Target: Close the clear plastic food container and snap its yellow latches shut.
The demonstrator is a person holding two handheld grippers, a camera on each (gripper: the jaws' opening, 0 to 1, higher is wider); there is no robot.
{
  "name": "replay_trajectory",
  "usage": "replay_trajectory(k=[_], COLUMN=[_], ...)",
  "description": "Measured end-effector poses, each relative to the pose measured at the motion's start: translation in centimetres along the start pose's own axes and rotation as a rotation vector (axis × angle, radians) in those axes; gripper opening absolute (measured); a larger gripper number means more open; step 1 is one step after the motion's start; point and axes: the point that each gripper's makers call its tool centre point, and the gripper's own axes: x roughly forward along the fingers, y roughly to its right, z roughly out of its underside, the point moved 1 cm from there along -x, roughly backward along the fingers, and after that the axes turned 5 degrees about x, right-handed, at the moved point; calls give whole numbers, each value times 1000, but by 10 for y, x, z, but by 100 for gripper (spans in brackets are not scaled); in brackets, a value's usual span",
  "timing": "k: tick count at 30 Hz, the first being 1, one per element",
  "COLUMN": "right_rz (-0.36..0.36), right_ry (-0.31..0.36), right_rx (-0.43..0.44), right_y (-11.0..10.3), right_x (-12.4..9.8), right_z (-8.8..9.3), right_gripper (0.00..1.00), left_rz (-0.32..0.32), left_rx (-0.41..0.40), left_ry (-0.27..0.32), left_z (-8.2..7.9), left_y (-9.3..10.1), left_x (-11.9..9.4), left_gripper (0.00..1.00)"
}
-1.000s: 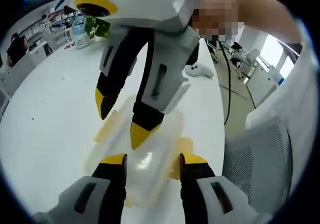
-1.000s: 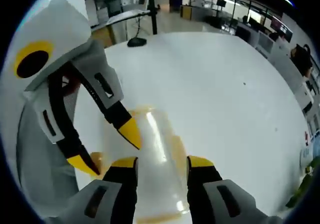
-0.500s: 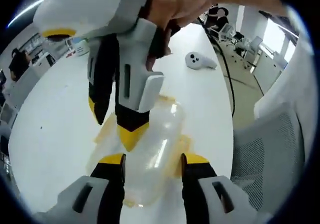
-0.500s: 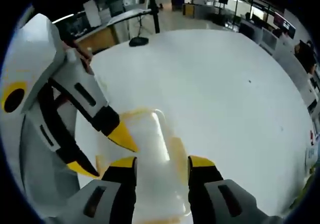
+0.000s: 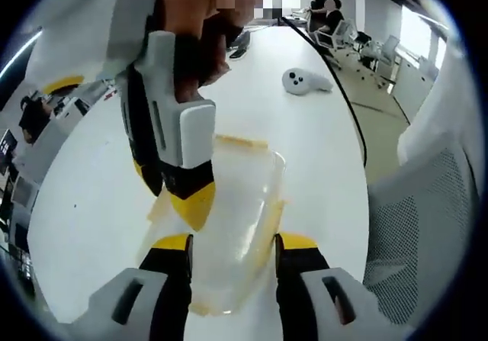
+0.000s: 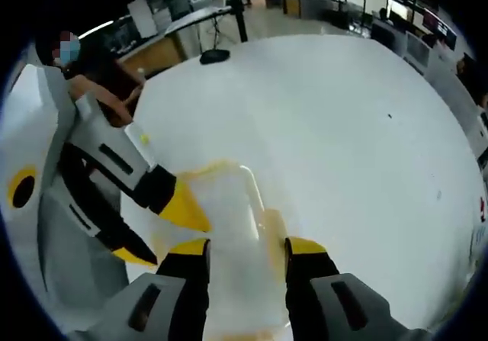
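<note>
We've got both tools down over the clear plastic food container (image 5: 229,234), which sits on the white table (image 5: 91,204) right under our jaws. Our left gripper (image 5: 231,243) has its 2 jaws spread apart with the container's lid showing in the gap, not squeezing anything, and our right gripper (image 6: 239,247) is spread the same way over the container (image 6: 232,226), also holding nothing as far as we can see. In the left gripper view the right gripper (image 5: 179,192) comes down from above with a yellow tip touching or just above the lid, can't tell which. Our guess is this box is light, thin and slick, so it'll flex and skate around on the table if we push sideways; better to press straight down on the stiffer rim and go for the yellow latches (image 6: 272,230) along the edges, 1 at a time, with the other tool pinning the lid. The main thing in the way is our own 2 grippers crowding each other. Further off, a small white controller (image 5: 305,80) and a black cable (image 5: 343,97) lie well apart from the container, and a mesh chair (image 5: 419,226) sits beside the table.
</note>
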Motion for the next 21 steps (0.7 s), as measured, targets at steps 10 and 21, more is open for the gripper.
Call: replay_trajectory(k=[10,21], right_rz=[-38,-64], right_ry=[-66,-111], right_rx=[-25,-38], right_y=[0,1], right_x=[3,3], right_z=[-1,0], right_gripper=[36,34], left_rz=[-91,-137], left_rx=[139,132], left_ry=[-48,-68], left_z=[0,1], left_y=[4,2], left_x=[7,9], left_gripper=[44,40])
